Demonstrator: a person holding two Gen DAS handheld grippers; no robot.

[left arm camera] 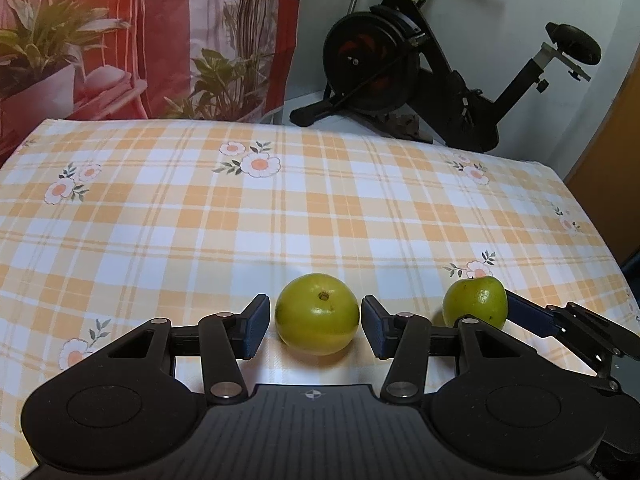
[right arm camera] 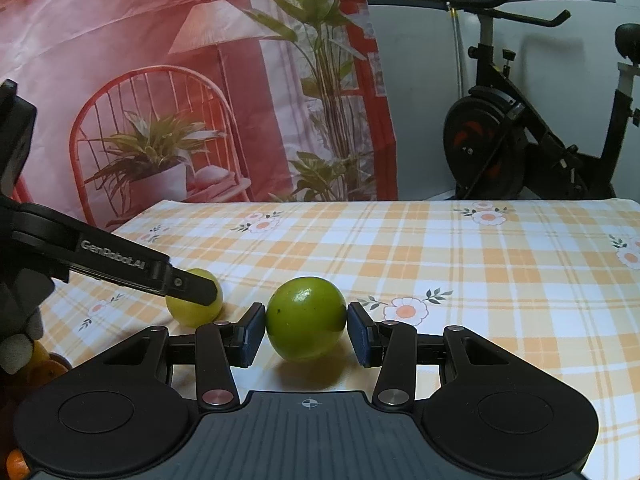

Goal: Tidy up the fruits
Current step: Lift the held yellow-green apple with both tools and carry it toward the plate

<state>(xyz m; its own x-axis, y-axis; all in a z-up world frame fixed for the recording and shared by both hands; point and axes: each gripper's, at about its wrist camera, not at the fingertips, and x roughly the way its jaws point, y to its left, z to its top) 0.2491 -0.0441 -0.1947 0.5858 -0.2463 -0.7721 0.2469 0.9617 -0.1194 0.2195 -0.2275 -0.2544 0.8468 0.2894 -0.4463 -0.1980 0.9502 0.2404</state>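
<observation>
We see two green fruits on a bench under an orange-and-white checked cloth [left arm camera: 320,208] printed with flowers. The yellower fruit [left arm camera: 317,314] sits between the pads of the left tool [left arm camera: 316,326]; a thin gap shows on each side, so the jaws stand part open and grip nothing. Just to its right, the greener fruit [right arm camera: 306,318] sits between the pads of the right tool [right arm camera: 306,334], which look pressed against both its sides. Both fruits are round and glossy; the greener one bears small dark specks.

Behind the bench hangs a backdrop [right arm camera: 180,80] printed with a red chair, a lamp and plants. An exercise bike [left arm camera: 420,68] stands far right.

From the right wrist, the left tool's finger crosses the yellower fruit and hides its upper half. Orange fruits [right arm camera: 44,366] at the near left edge are mostly cut off, partly behind a gloved hand [right arm camera: 20,320].
</observation>
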